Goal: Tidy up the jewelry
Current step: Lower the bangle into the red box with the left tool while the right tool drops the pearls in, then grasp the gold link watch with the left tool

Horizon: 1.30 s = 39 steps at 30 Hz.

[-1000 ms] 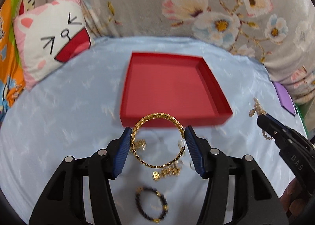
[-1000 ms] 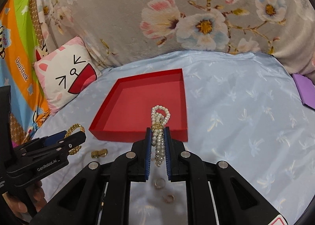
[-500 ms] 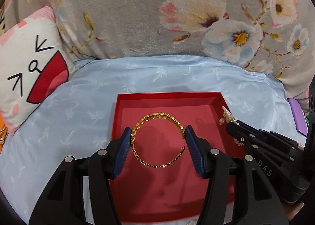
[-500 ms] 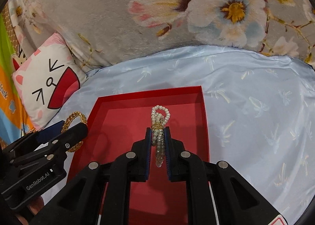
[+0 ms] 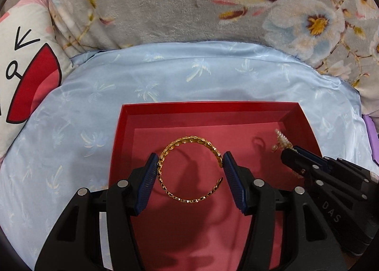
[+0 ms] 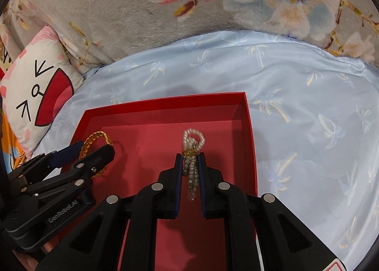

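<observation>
Red tray (image 5: 293, 114) bare under gripped gold bangle (image 5: 189, 169), pearl strand (image 6: 192, 152).

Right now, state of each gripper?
Left gripper: closed on the gold bangle, over the red tray.
Right gripper: closed on the pearl bracelet, over the tray.

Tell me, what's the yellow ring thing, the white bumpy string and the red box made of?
The open bangle looks like shiny gold-coloured metal: its chain-like links glint. Real gold or plating, I can't tell. The bead string looks like pearls, smooth, round and creamy white, perhaps imitation. The red box seems matte cardboard, with thin, flat folded walls.
</observation>
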Tool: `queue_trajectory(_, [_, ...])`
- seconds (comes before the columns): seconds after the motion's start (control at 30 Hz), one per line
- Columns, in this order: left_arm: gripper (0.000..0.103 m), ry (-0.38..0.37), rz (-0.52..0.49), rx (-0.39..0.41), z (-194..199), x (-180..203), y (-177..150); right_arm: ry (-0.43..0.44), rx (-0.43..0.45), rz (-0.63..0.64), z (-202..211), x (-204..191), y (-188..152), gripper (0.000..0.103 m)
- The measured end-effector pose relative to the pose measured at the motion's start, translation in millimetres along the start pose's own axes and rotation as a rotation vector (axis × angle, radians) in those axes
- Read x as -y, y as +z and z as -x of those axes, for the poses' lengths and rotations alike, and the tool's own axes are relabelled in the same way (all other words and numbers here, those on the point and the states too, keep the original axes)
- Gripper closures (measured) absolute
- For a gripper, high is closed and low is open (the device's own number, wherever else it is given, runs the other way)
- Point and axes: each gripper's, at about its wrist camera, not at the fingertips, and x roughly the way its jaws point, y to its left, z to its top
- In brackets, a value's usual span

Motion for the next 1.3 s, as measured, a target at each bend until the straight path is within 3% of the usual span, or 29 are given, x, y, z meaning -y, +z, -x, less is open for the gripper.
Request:
queue_trajectory(0.07, [0.048,0.007,0.014,0.007,-1.0,-1.5,0.0,-0.017,0.017,0.007,1.8,-0.9,0.3,0.087])
queue_trajectory(0.17, [0.036,0.019,0.034,0.05,6.1,-5.4,2.1,-0.017,0.046,-0.001,7.1,0.3,-0.4,0.082])
queue_trajectory(0.37, [0.036,0.019,0.069,0.109,39.7,-20.6,-0.8,0.013,0.11,-0.017,41.6,3.3,-15.8,0.08])
queue_trajectory(0.5, [0.035,0.027,0.078,0.14,77.9,-32.2,-20.3,0.061,0.135,-0.015,79.2,-0.7,-45.7,0.08])
queue_trajectory(0.7, [0.03,0.033,0.078,0.166,137.0,-41.8,-77.4,0.09,0.167,0.013,141.5,-18.2,-112.0,0.077])
queue_trajectory(0.87, [0.03,0.007,0.093,0.122,169.9,-45.2,-139.3,0.126,0.135,-0.011,176.9,-26.1,-175.7,0.072])
queue_trajectory(1.13, [0.03,0.018,0.088,0.03,176.9,-38.0,-223.9,0.131,0.02,-0.069,189.9,-26.8,-259.2,0.072])
queue_trajectory(1.3, [0.03,0.04,0.067,0.006,176.1,-37.5,-248.5,0.106,-0.011,-0.064,193.5,-24.2,-285.2,0.072])
